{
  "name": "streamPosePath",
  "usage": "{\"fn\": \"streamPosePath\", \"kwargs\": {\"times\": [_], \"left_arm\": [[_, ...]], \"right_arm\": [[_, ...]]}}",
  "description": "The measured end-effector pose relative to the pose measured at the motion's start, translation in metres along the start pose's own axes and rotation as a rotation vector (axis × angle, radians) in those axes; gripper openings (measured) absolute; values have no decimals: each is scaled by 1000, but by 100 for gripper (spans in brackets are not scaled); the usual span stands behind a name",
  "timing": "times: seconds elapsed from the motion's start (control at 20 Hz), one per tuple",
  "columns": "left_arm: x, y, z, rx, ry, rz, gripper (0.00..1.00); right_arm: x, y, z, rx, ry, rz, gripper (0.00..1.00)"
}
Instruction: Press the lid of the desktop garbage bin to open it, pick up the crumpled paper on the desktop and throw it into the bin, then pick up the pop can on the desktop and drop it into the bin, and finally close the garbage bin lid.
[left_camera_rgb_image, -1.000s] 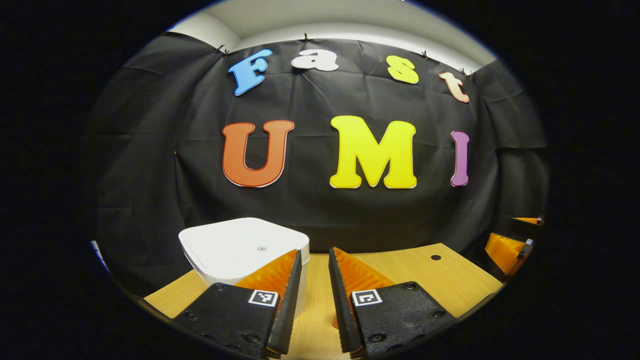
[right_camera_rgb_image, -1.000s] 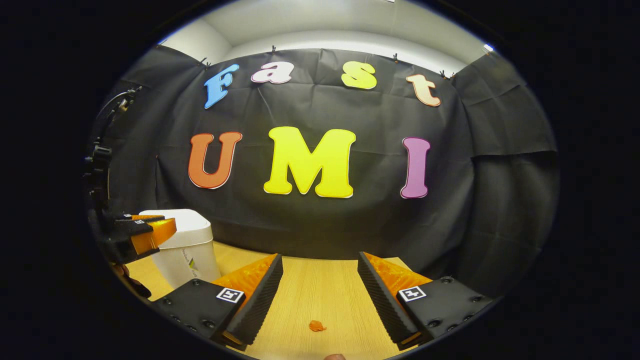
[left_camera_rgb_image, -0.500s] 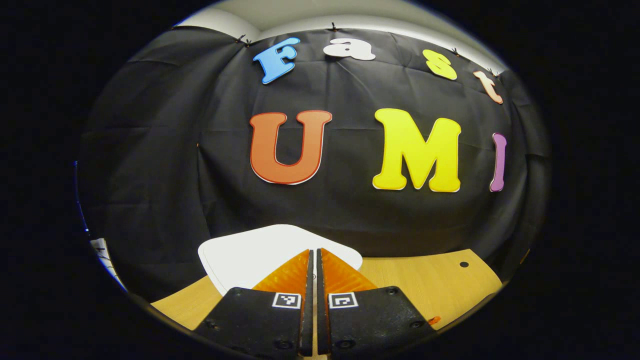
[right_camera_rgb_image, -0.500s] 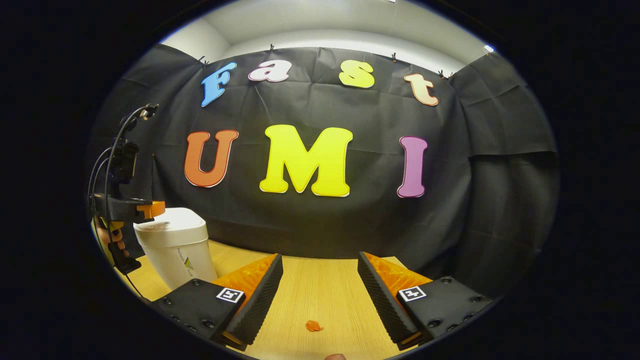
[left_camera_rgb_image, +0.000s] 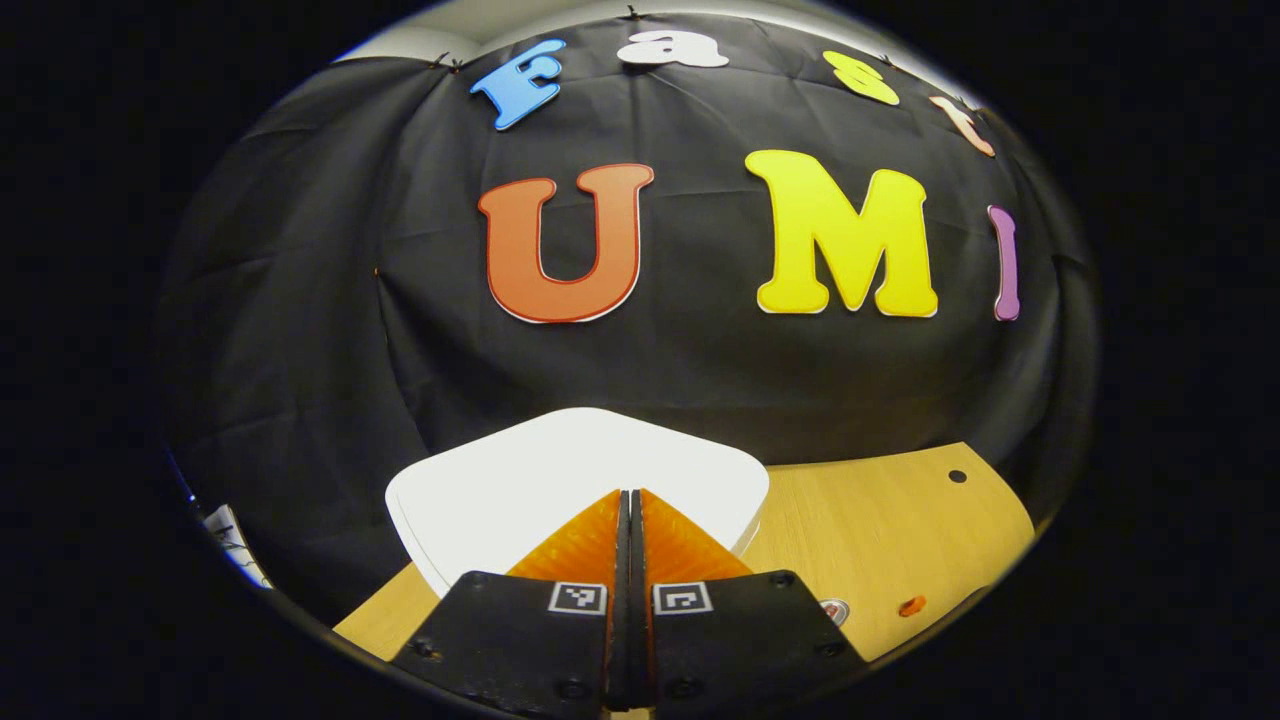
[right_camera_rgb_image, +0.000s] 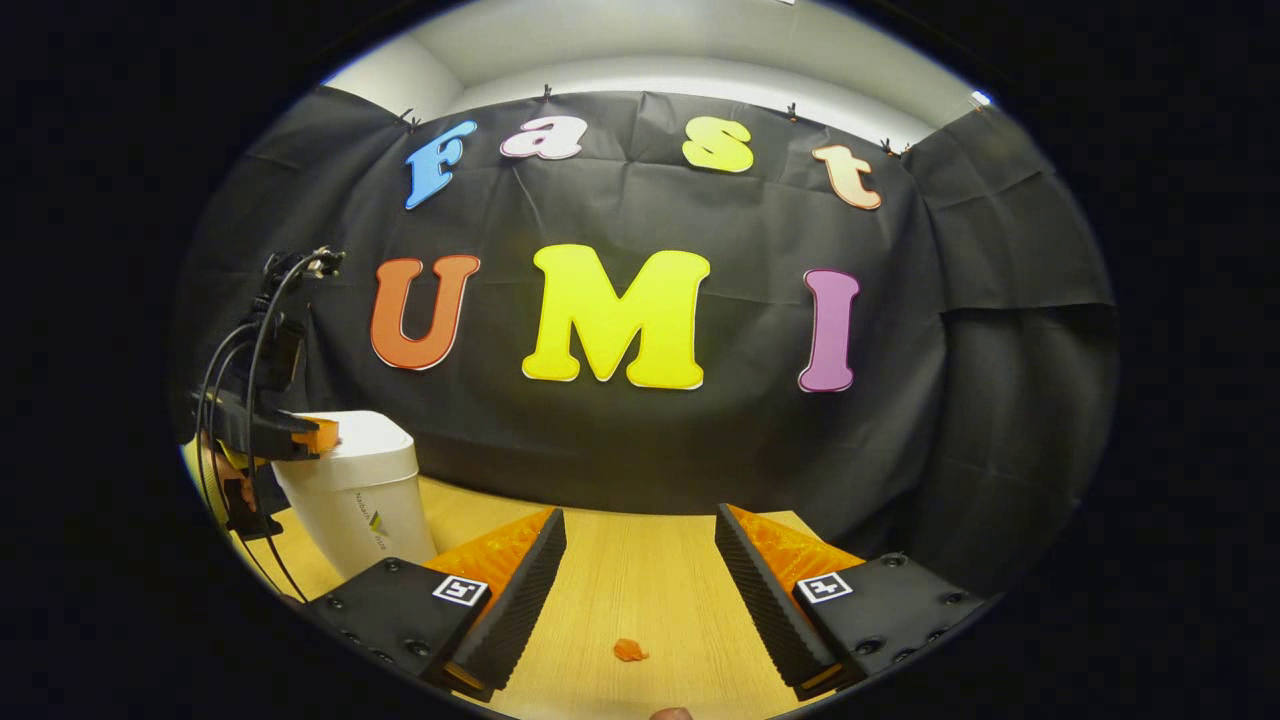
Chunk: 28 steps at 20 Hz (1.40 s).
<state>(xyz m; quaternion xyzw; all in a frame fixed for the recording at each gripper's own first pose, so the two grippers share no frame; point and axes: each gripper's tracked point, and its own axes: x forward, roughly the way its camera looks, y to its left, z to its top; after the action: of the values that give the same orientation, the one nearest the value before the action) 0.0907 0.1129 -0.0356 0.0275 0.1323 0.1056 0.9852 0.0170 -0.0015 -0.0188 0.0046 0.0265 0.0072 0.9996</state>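
Four steps, none finished. Left hand-held gripper (left_camera_rgb_image: 630, 495), fingers together and empty, sits on the bin (right_camera_rgb_image: 352, 490) lid (left_camera_rgb_image: 520, 470), which looks down. Right hand-held gripper (right_camera_rgb_image: 640, 540) spread, empty, above the surface (right_camera_rgb_image: 640, 590). Paper, can unseen.

Near the wooden desk's (right_camera_rgb_image: 640, 580) left edge we see a white plastic bin (right_camera_rgb_image: 355, 490), the left gripper (right_camera_rgb_image: 318, 435) upon its lid; the right gripper (right_camera_rgb_image: 640, 570) stands agape.
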Motion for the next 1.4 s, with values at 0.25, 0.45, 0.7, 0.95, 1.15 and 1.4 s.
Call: {"fn": "streamPosePath", "kwargs": {"times": [0.25, 0.45, 0.7, 0.95, 1.15, 1.4], "left_arm": [[-13, -3, 24, -16, -81, 5, 2], [-34, -5, 64, 2, -204, 12, 3], [-63, -18, 94, -48, -303, -43, 14], [-85, -27, 97, -62, -322, -70, 36], [-95, -32, 90, -80, -313, -82, 77], [-106, -29, 95, -62, -361, -51, 94]], "right_arm": [[-3, 0, 6, 4, -19, 8, 96], [-7, -3, 4, 0, -11, 6, 96], [-10, -10, 5, 5, -13, -2, 96], [-6, -12, -12, 20, 29, 2, 96], [7, -8, -43, 17, 107, 28, 96], [27, -5, -98, -30, 227, 57, 96]]}}
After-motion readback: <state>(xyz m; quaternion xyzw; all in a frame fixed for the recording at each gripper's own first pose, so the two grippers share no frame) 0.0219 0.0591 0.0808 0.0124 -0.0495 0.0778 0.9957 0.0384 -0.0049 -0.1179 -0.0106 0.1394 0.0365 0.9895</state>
